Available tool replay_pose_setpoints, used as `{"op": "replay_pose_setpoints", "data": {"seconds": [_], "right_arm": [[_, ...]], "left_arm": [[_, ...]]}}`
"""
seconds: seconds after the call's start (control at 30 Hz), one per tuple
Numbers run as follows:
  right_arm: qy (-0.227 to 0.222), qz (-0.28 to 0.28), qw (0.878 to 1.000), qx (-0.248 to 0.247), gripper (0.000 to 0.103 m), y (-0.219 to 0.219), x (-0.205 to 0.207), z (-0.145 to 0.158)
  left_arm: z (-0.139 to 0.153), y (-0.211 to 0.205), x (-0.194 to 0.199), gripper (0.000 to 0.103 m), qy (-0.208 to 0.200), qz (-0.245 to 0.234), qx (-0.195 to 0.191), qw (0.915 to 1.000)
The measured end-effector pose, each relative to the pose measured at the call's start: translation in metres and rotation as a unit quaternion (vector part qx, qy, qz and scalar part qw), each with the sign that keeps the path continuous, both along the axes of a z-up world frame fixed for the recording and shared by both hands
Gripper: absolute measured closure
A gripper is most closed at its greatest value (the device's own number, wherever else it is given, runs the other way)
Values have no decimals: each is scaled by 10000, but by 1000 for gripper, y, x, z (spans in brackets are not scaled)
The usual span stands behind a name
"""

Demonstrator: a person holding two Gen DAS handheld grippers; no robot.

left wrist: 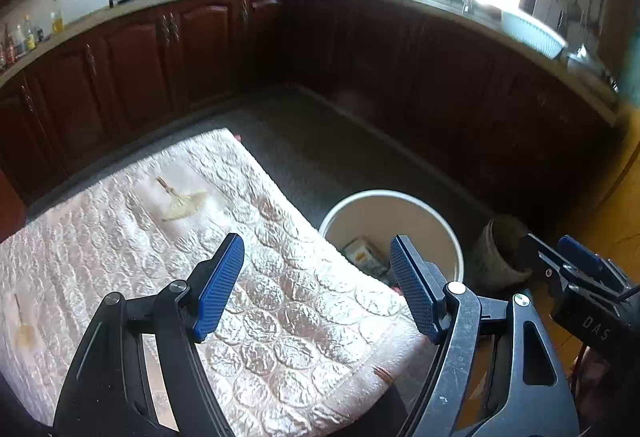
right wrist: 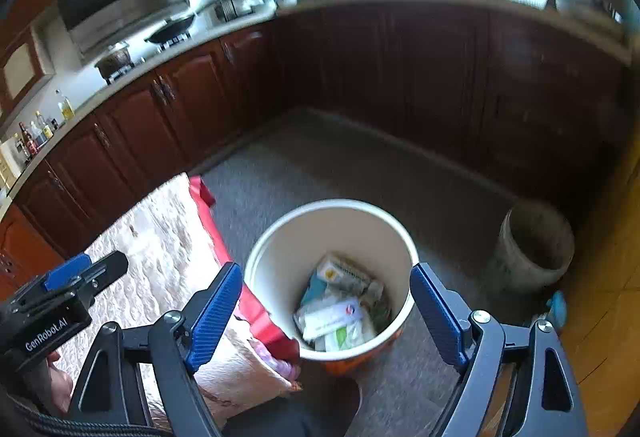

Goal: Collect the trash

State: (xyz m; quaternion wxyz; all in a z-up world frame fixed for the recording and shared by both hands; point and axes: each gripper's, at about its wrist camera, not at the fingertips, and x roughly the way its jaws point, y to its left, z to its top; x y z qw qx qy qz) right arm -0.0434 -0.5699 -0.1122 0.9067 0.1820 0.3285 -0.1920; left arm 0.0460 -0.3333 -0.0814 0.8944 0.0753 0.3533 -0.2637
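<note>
My right gripper (right wrist: 326, 307) hangs over the white bin (right wrist: 276, 257), fingers spread and empty; my left gripper (left wrist: 316, 285), equally released, hovers above the table cover (left wrist: 120, 237). One bin stands beside the table for easy dropping, holding several wrappers (right wrist: 340, 301). One scrap (left wrist: 182, 203) remains on the cover.

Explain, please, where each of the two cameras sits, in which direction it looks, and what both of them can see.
Left wrist: sits on the left gripper, looking down over the quilted cloth toward the cabinets; its open blue fingers show, and the right gripper at the right edge.
Right wrist: sits on the right gripper, looking down into the white bin with packaging inside; its open fingers frame it, and the left gripper shows at left.
Shared: the bin, the cloth, the grey pot, the cabinets.
</note>
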Motion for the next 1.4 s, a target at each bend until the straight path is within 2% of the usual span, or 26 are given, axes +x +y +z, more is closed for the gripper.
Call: {"op": "replay_pose_setpoints", "data": {"seconds": [0.17, 0.27, 0.4, 0.9, 1.4], "right_arm": [[-437, -85, 9980, -451, 9, 19, -19, 33], [-626, -121, 9954, -719, 4, 29, -27, 46], [-815, -81, 9928, -880, 4, 41, -34, 57], [-1276, -23, 9844, -1214, 0, 71, -55, 81], [-1350, -34, 9842, -1150, 0, 70, -53, 84]], "left_arm": [[27, 13, -18, 22, -465, 80, -127, 9988], [41, 23, -29, 13, -734, 149, -241, 9969], [55, 39, -40, 12, -975, 210, -401, 9942], [71, 69, -55, 12, -1241, 359, -805, 9883], [69, 71, -54, 12, -1346, 396, -779, 9870]]}}
